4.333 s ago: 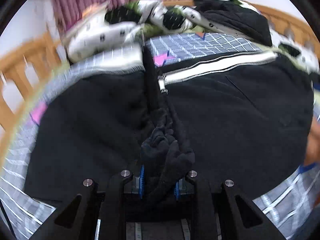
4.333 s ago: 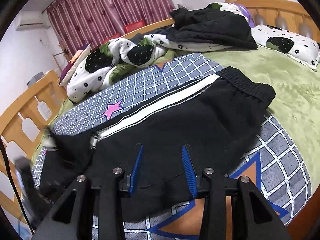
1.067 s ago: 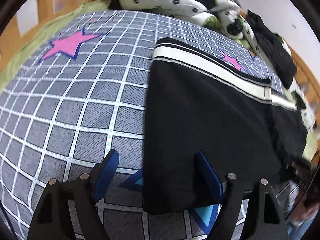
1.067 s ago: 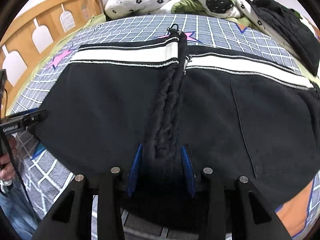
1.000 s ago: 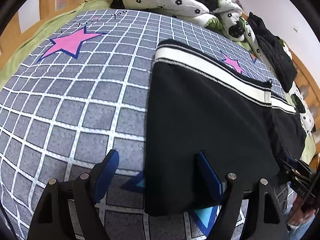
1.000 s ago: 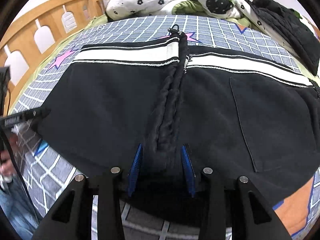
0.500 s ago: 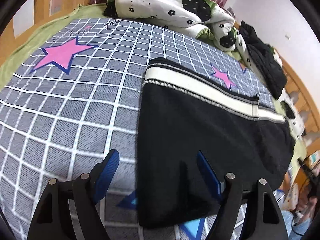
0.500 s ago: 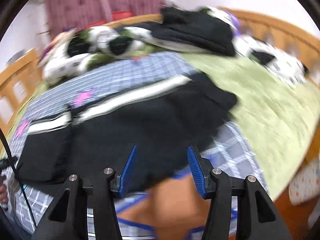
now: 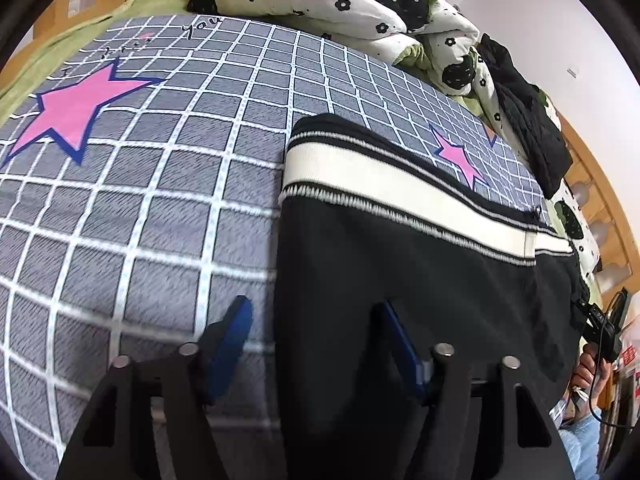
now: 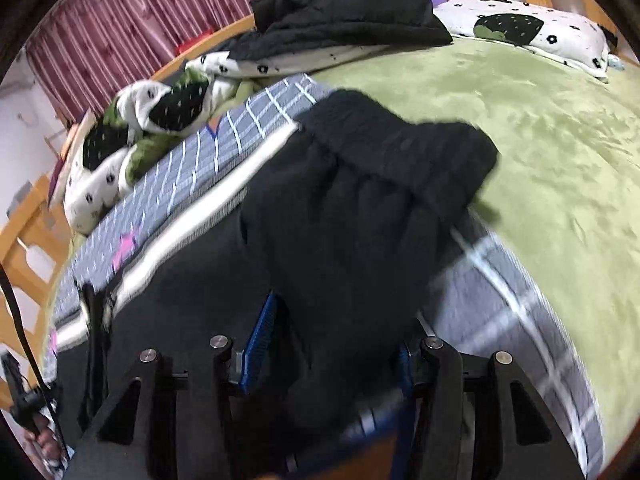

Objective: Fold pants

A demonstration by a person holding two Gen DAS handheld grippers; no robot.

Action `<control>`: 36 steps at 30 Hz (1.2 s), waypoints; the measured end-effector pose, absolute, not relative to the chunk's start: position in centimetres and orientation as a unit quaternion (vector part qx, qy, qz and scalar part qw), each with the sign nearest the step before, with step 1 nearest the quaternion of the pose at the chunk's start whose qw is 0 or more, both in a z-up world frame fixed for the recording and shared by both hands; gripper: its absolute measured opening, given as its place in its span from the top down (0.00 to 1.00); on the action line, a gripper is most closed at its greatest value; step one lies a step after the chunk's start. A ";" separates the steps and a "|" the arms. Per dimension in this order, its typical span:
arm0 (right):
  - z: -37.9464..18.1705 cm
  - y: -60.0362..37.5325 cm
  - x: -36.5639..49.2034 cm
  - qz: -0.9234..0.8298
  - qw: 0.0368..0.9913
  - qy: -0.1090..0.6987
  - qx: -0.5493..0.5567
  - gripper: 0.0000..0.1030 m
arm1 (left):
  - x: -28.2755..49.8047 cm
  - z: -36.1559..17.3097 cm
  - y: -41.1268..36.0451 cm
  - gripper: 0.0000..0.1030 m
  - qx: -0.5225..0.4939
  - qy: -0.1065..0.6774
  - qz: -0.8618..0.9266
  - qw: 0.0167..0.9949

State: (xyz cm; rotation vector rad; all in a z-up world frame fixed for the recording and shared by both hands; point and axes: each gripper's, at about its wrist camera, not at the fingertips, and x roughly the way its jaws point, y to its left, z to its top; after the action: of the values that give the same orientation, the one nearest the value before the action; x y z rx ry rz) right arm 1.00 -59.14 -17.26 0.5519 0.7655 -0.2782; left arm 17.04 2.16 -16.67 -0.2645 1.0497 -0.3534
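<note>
Black pants [image 9: 400, 272] with a white side stripe [image 9: 400, 188] lie flat on the grey checked bedspread [image 9: 160, 200]. My left gripper [image 9: 316, 332] is open, its jaws astride the pants' near left edge at the leg end. In the right wrist view the pants' waistband end [image 10: 400, 152] lies towards the green blanket. My right gripper [image 10: 336, 344] is open with the black fabric [image 10: 340, 248] bunched between its blue pads [image 10: 262, 328]; the view is blurred.
A strawberry-print duvet [image 9: 340, 4] and dark clothes [image 10: 348, 12] are heaped at the far side of the bed. A green blanket [image 10: 540, 120] and pillow [image 10: 528, 32] lie to the right. A wooden bed rail [image 10: 28, 240] stands at the left.
My right gripper let go of the fold in the middle, swung to the waistband end and moved in over the fabric. My left gripper stayed open at the leg end, drifting slightly.
</note>
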 end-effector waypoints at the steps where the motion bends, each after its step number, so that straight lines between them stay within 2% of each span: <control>1: -17.2 -59.6 1.6 -0.133 0.881 0.362 0.274 0.50 | 17.3 -16.8 1.9 0.60 -0.127 0.500 -0.170 0.840; 2: -17.2 -59.9 2.1 -0.134 0.879 0.362 0.280 0.52 | 17.8 -16.8 1.3 0.67 -0.129 0.508 -0.167 0.835; 3: -17.2 -60.1 2.4 -0.136 0.878 0.363 0.282 0.66 | 17.9 -16.7 1.1 0.74 -0.127 0.508 -0.162 0.836; 4: -16.8 -59.8 2.5 -0.148 0.882 0.360 0.268 0.74 | 17.9 -16.4 0.7 0.89 -0.121 0.506 -0.161 0.839; 6: -15.3 -58.9 2.1 -0.151 0.898 0.340 0.234 0.86 | 17.2 -14.3 0.1 0.90 -0.104 0.484 -0.164 0.854; 8: -12.8 -57.4 1.3 -0.140 0.920 0.302 0.208 0.88 | 16.9 -12.5 0.4 0.91 -0.122 0.467 -0.177 0.858; 14: -5.0 -51.9 2.7 -0.137 0.943 0.271 0.134 0.90 | 17.2 -6.8 0.3 0.91 -0.169 0.425 -0.208 0.865; 18: 0.4 -48.1 3.7 -0.116 0.954 0.246 0.127 0.90 | 17.3 -3.1 1.8 0.91 -0.188 0.401 -0.224 0.868; 22: 4.5 -43.0 4.3 -0.075 0.968 0.216 0.106 0.91 | 16.4 0.7 7.3 0.91 -0.184 0.360 -0.195 0.894; 25: 5.4 -40.1 4.8 -0.026 0.972 0.202 0.118 0.90 | 16.2 1.2 11.9 0.91 -0.166 0.362 -0.142 0.906; 28: 3.3 -38.4 6.2 0.004 0.968 0.214 0.127 0.90 | 16.6 -1.5 15.1 0.90 -0.138 0.382 -0.079 0.911; 30: -0.5 -37.8 7.9 0.009 0.957 0.262 0.119 0.90 | 17.3 -5.4 16.5 0.90 -0.132 0.413 -0.051 0.900; 32: -6.4 -37.9 9.9 0.005 0.930 0.348 0.113 0.89 | 18.6 -10.4 17.8 0.90 -0.139 0.467 -0.011 0.873; 36: -14.9 -39.3 10.5 -0.043 0.890 0.439 0.117 0.87 | 19.3 -13.4 19.0 0.89 -0.152 0.495 0.003 0.856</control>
State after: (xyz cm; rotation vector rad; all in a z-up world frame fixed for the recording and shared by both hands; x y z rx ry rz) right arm 10.55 -39.30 -14.88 0.2432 0.9120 -0.0894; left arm 19.27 18.98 -13.43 -0.3203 1.0403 0.0059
